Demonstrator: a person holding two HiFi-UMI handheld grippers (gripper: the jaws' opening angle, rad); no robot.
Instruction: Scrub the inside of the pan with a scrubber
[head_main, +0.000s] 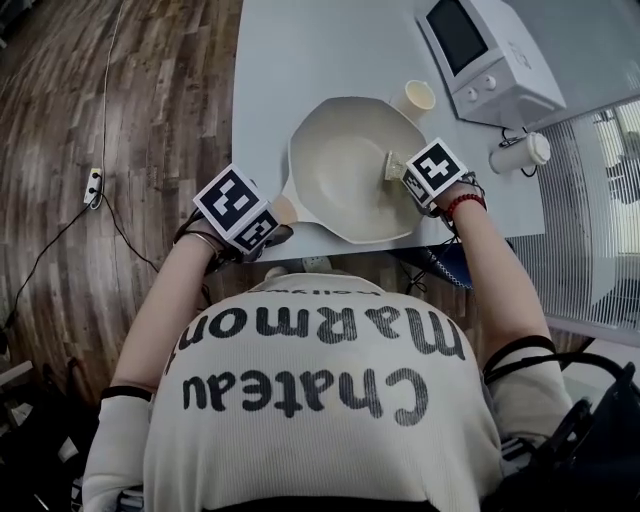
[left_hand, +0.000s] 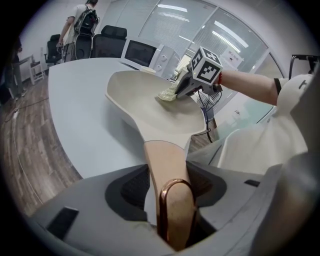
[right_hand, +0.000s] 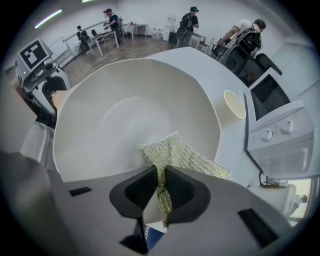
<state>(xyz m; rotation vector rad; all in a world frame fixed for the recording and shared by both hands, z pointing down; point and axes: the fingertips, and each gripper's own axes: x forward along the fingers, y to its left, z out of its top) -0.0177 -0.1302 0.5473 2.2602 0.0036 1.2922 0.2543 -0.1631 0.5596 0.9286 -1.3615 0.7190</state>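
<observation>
A cream pan (head_main: 350, 175) lies on the grey table (head_main: 290, 60), its tan handle (head_main: 284, 209) pointing toward me. My left gripper (head_main: 268, 228) is shut on that handle (left_hand: 167, 172), whose copper loop end shows between the jaws. My right gripper (head_main: 398, 170) is shut on a yellow-green mesh scrubber (right_hand: 177, 155), which rests against the pan's (right_hand: 125, 115) inner wall at its right rim. In the left gripper view the scrubber (left_hand: 169, 93) sits inside the pan (left_hand: 145, 102) under the right gripper (left_hand: 182, 90).
A white microwave (head_main: 490, 55) stands at the table's far right, with a paper cup (head_main: 417, 98) beside the pan and a white cylinder (head_main: 520, 153) lying at the right edge. People stand at tables across the room (right_hand: 192, 20). Wooden floor (head_main: 120, 100) lies left.
</observation>
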